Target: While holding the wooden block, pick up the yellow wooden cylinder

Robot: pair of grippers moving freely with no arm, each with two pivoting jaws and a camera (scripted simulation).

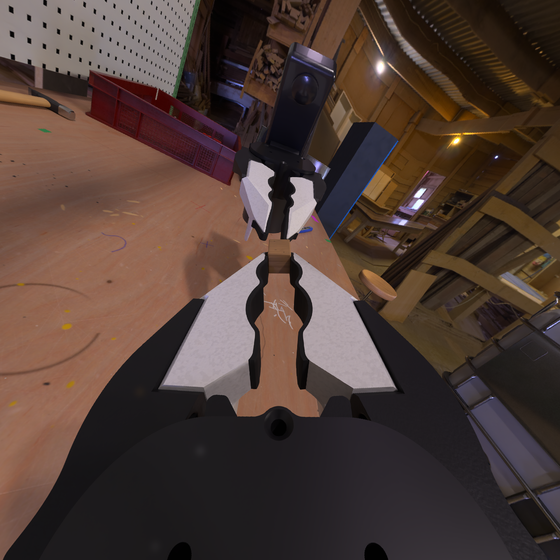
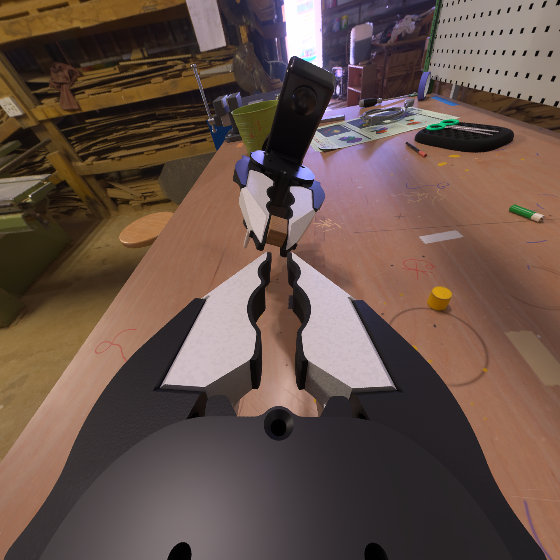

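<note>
Your left gripper (image 1: 279, 257) is clenched on the wooden block (image 1: 279, 261), pinched at the very fingertips near the centre of the left wrist view, so keep that squeeze steady. Your right gripper (image 2: 279, 257) holds nothing, its jaws standing a narrow gap apart at the middle of the right wrist view. The yellow wooden cylinder (image 2: 439, 298) stands upright on the counter (image 2: 363, 197) at the right of that view, well apart from both grippers. I judge it light, rigid and not fragile, though its painted curved wall may be slick; take it across the round sides at mid-height. It carries no label or brand. The printed sheet (image 2: 378, 127) at the upper right and the counter's scribbles are too small to read.
</note>
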